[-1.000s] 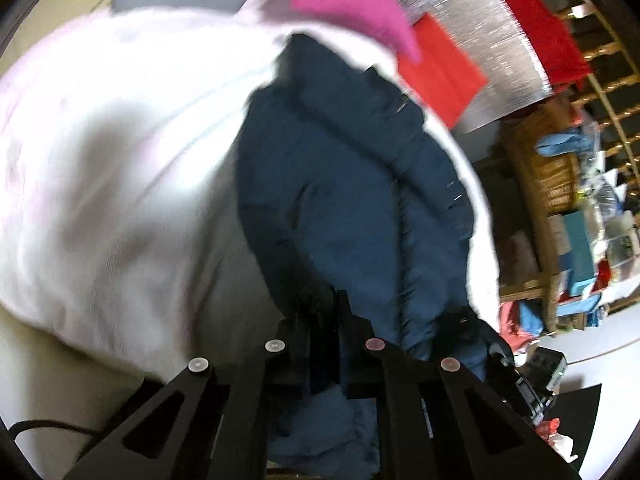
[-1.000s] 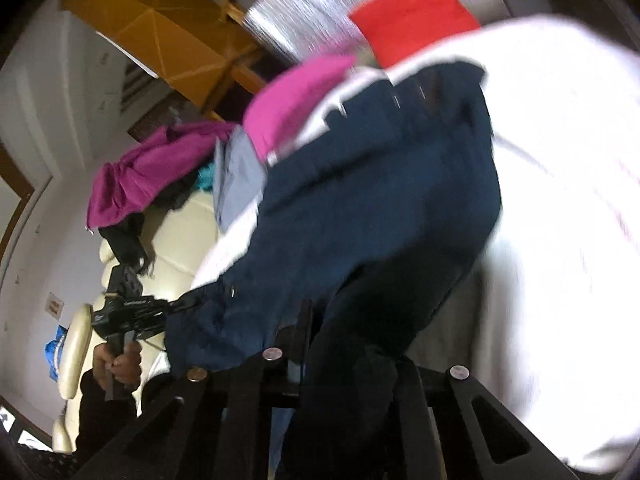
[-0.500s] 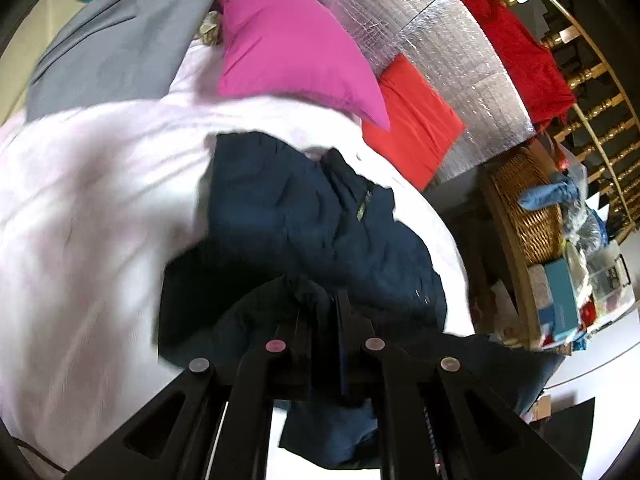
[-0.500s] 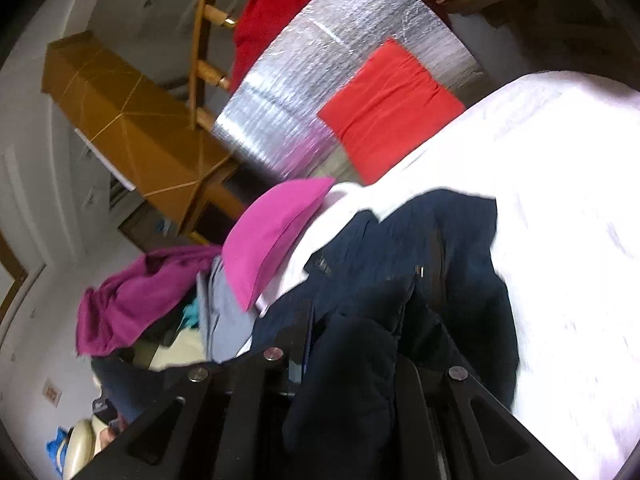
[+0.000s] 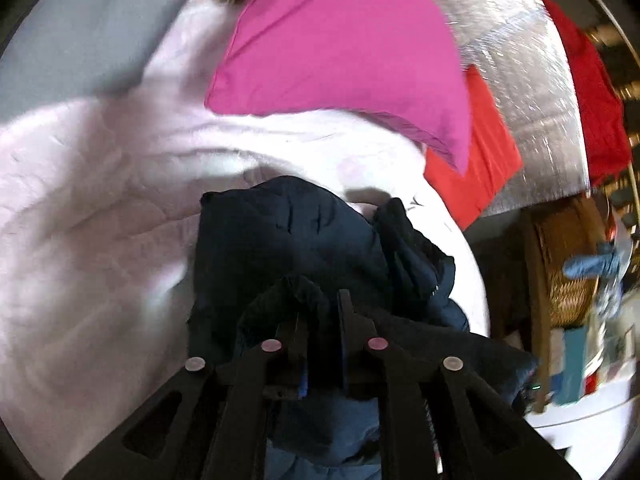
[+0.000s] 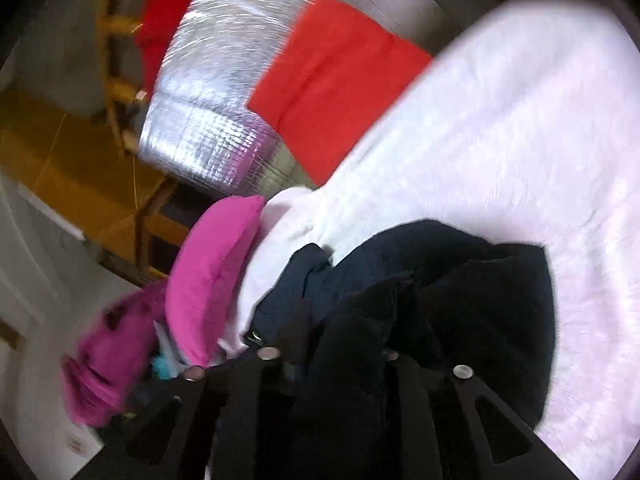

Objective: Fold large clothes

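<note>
With both the left gripper [image 5: 320, 312] and right gripper [image 6: 340, 344] clamped on the navy jacket [image 5: 292, 240] bunched on the pale bedspread [image 5: 80, 200], lay the lifted hem down evenly, keeping corners aligned.

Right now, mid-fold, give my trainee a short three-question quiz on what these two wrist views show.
1. True or false: the left gripper has its jaws shut on the navy garment.
2. Multiple choice: the navy garment lies on a) the pale pink blanket, b) bare floor, c) a wooden chair.
3. Fill in: in the left wrist view, the cushion beyond the garment, overlapping the blanket's far edge, is coloured ____.

Key
1. True. Dark fabric is bunched between its jaws. The right gripper also looks shut on the garment, though fabric hides one side.
2. a
3. Magenta. A red cushion sits further right against the silver foil sheet.
</note>
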`<state>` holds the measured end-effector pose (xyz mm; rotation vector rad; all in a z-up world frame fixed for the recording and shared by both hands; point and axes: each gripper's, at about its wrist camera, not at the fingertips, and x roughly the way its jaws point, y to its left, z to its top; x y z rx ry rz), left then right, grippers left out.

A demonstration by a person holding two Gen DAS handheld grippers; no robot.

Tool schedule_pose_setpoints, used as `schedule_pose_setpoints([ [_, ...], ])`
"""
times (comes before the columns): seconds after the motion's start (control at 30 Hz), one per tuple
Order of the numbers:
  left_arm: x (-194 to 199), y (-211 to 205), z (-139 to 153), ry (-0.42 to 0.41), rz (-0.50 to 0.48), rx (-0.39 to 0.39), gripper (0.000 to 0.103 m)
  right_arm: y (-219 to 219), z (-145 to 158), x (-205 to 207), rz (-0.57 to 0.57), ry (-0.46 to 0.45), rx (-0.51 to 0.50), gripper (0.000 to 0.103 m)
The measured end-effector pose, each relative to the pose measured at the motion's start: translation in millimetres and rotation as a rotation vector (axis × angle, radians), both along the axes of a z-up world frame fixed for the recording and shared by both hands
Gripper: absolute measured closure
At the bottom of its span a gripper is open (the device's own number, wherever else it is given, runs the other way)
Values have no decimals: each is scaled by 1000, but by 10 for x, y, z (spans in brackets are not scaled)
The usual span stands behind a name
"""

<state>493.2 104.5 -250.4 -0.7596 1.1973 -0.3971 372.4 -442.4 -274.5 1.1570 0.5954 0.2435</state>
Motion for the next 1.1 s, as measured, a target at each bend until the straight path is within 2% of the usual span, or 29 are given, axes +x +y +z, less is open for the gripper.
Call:
schedule_pose_setpoints([
  [0.03, 55, 38, -61, 26, 4, -57, 80, -85, -66, -12, 2, -29, 92, 58],
  [0.07, 87, 97, -115, 36, 19, -142, 66, -185, -137, -31, -12, -71, 187, 40],
  [0.1, 97, 160, -150, 34, 38, -222, 58, -282, -187, -88, -41, -127, 275, 26],
  [0.13, 77, 268, -168, 10, 90, -335, 44, -374, -199, -173, -83, -187, 333, 22],
  [0.17, 34, 343, -143, -26, 131, -395, 33, -432, -170, -247, -115, -221, 341, 16],
  [0.2, -58, 439, -65, -103, 194, -438, 27, -488, -75, -335, -149, -237, 292, 14],
  [0.23, -180, 527, 31, -185, 265, -435, 17, -498, 4, -378, -152, -229, 243, 14],
  [0.27, -306, 576, 104, -237, 323, -417, 11, -488, 95, -413, -144, -215, 195, 14],
  [0.3, -485, 595, 192, -273, 374, -386, 10, -462, 151, -443, -135, -209, 178, 14],
  [0.33, -561, 570, 229, -272, 369, -370, 10, -406, 215, -488, -123, -208, 169, 14],
  [0.43, -994, 350, 330, -274, 291, -319, 10, -276, 373, -655, -101, -180, 112, 14],
  [0.57, -1654, 71, 405, -292, 259, -132, 10, 38, 474, -985, -43, -137, 20, 14],
  [0.7, -2152, -143, 233, -249, 238, 26, 10, 363, 336, -1398, 13, -65, 9, 14],
  [0.77, -2279, -172, 83, -221, 241, 91, 10, 515, 208, -1558, 39, -21, 7, 14],
  [0.8, -2282, -172, -31, -166, 233, 107, 10, 585, 150, -1626, 49, 0, 13, 14],
  [0.87, -2262, -115, -185, -86, 231, 57, 10, 720, 18, -1740, 77, 45, 46, 14],
  [0.93, -2262, -48, -252, -57, 256, 22, 10, 809, -106, -1800, 80, 73, 92, 14],
  [1.0, -2238, -1, -298, -40, 278, 51, 10, 878, -227, -1828, 83, 105, 121, 14],
  [1.1, -2178, 71, -389, -13, 302, 18, 10, 946, -403, -1693, 80, 163, 139, 14],
])
